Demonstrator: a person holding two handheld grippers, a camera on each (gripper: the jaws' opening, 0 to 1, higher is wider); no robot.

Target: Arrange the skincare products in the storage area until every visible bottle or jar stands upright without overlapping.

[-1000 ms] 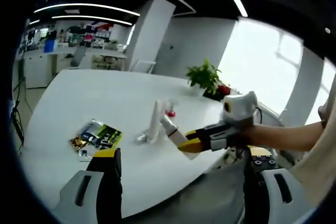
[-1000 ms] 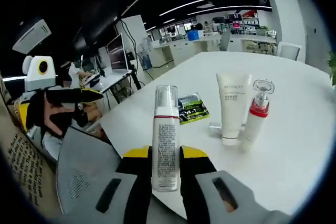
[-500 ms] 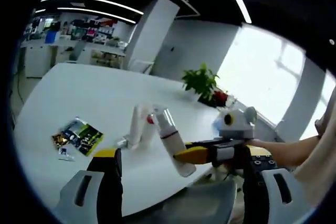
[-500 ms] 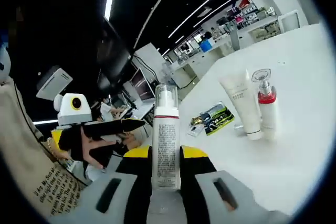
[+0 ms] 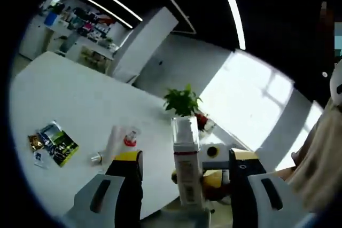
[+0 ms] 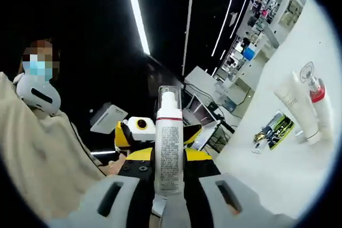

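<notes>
Skincare counter [image 5: 64, 100], white, carries a white tube [image 6: 295, 101] and red-collared pump bottle [image 6: 316, 99] standing close together, a sachet [image 5: 53, 141] lying flat nearby. Right gripper [image 6: 168, 170] clamps a foam pump bottle [image 6: 169, 150] upright, off the counter. Left gripper [image 5: 184, 177] jaws spread wide, bottle between them, untouched.

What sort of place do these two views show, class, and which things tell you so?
Probably an open-plan office or lab: a large white table with a potted plant, long ceiling light strips, and desks with computer monitors and shelving behind.
</notes>
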